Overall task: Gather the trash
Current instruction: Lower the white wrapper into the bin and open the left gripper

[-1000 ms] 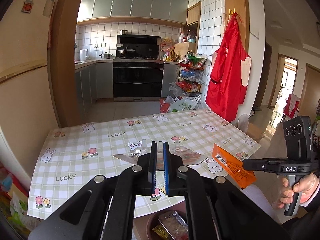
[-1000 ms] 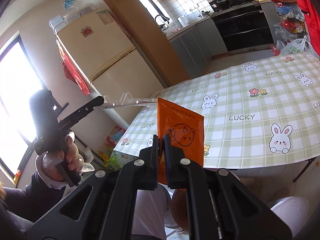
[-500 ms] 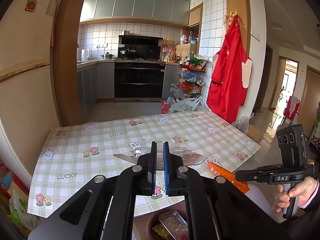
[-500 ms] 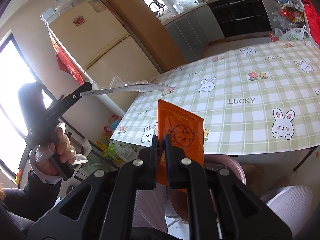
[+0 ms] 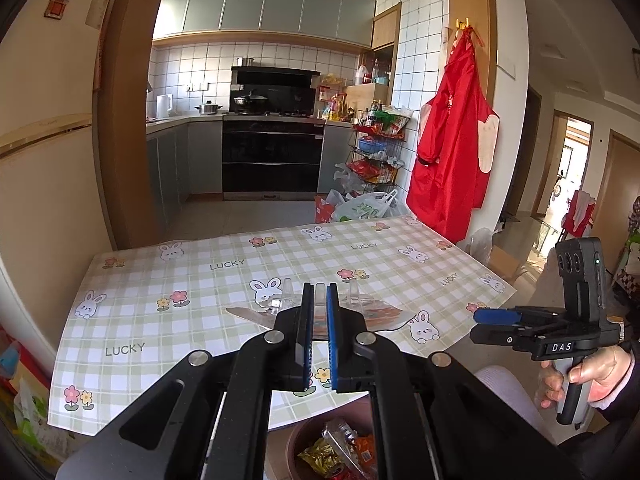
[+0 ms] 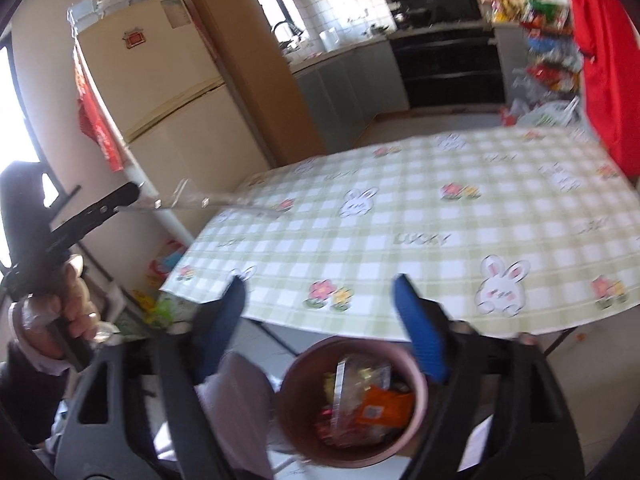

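My left gripper [image 5: 319,332] is shut on a clear plastic wrapper [image 5: 372,314] and holds it above the near edge of the checked table [image 5: 200,292]. From the right wrist view the wrapper [image 6: 200,202] juts out of the left gripper [image 6: 132,196] at the table's left corner. My right gripper [image 6: 320,320] is open and empty above a pink bin [image 6: 296,436] under the table's front edge. An orange packet [image 6: 384,404] lies in the bin on top of other wrappers. The bin [image 5: 296,444] also shows at the bottom of the left wrist view, with the right gripper [image 5: 480,316] to the right.
A fridge [image 6: 160,88] stands left of the table. A red apron [image 5: 452,152] hangs on the wall to the right. Bags [image 5: 360,208] and a wire rack [image 5: 376,152] stand beyond the table's far edge. My knee [image 6: 236,392] is beside the bin.
My right gripper has opened and let go of the orange packet, which now lies in the bin. The left gripper has kept holding the clear wrapper, roughly in place.
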`<state>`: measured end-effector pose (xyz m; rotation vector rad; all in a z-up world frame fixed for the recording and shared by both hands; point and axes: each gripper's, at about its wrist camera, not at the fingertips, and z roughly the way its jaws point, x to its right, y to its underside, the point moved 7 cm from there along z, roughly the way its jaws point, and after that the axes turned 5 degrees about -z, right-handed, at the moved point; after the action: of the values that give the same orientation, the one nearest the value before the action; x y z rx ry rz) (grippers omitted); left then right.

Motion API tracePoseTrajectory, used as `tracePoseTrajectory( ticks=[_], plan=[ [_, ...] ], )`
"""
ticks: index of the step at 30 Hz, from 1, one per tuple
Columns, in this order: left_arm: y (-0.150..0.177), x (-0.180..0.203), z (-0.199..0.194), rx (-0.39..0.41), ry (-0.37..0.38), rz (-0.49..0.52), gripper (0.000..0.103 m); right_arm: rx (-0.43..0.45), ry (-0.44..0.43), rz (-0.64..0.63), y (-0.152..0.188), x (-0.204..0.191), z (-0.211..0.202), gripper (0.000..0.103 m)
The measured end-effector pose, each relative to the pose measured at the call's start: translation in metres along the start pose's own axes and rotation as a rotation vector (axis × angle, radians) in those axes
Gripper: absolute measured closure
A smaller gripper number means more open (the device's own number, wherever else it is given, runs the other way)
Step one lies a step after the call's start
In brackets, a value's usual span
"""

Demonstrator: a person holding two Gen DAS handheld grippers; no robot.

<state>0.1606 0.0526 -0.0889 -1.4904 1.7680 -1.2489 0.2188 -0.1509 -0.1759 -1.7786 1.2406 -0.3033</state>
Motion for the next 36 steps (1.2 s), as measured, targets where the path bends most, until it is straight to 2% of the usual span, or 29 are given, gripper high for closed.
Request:
tracePoseTrajectory(
  ticks=[1, 4, 8, 13, 19, 22, 36],
  plan=[
    [0.001, 0.002, -0.001, 0.000, 0.004, 0.001, 0.097, 0.016, 0.034, -0.009, -0.003, 0.004, -0.003, 0.006],
    [0.005, 0.013, -0.004, -0.003, 0.021, 0.020, 0.097, 0.054, 0.126, -0.035, -0.013, 0.016, -0.015, 0.006],
    [0.015, 0.029, -0.007, -0.021, 0.055, 0.037, 0.097, 0.095, 0.185, 0.012, -0.022, 0.040, -0.030, 0.006],
    [0.034, 0.046, -0.006, -0.068, 0.113, 0.006, 0.097, 0.149, 0.247, 0.056, -0.027, 0.067, -0.051, 0.006],
    [0.060, 0.059, 0.003, -0.113, 0.129, -0.033, 0.097, 0.169, 0.256, 0.097, -0.025, 0.087, -0.061, 0.006],
    [0.070, 0.065, 0.005, -0.126, 0.120, -0.021, 0.097, 0.170, 0.255, 0.104, -0.023, 0.091, -0.061, 0.006],
    [0.092, 0.079, 0.026, -0.204, 0.140, -0.014, 0.097, 0.156, 0.260, 0.088, -0.015, 0.088, -0.053, 0.006]
  ],
)
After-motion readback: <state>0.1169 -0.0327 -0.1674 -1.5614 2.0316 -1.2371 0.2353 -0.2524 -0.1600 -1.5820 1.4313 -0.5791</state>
